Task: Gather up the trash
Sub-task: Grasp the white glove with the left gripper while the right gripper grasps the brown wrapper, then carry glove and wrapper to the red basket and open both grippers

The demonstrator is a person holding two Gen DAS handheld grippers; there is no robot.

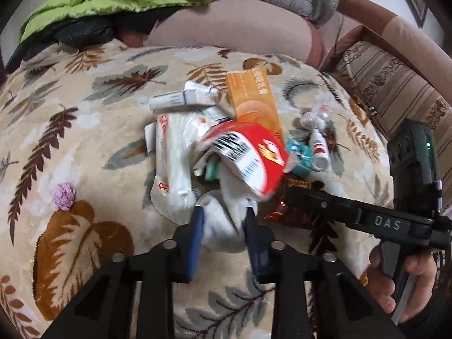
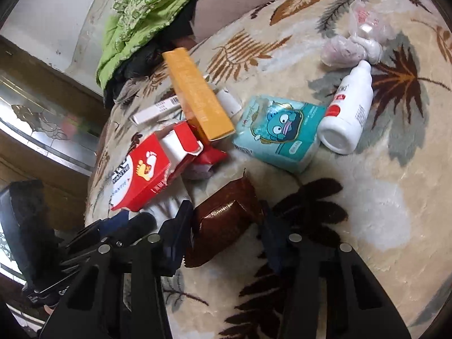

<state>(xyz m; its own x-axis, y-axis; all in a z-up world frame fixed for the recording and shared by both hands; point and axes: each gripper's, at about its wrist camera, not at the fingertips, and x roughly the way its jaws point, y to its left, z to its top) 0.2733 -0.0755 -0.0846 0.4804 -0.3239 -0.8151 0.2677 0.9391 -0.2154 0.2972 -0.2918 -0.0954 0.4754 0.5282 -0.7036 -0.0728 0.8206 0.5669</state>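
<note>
Left tool (image 1: pixel 223 220): fingers closed against white plastic bag (image 1: pixel 223 226), gripping it. Right tool (image 2: pixel 226 226): jaws parted around brown wrapper (image 2: pixel 223 220); contact unclear. Red box (image 2: pixel 149 169) adjacent.

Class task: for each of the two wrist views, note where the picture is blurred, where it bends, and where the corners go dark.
Left wrist view: the red box is smeared by motion blur, the leaf-print blanket bulges from fisheye distortion, corners are black. Right wrist view: the brown wrapper is soft near the lens, the white bottle sharp, edges curved and vignetted.
</note>
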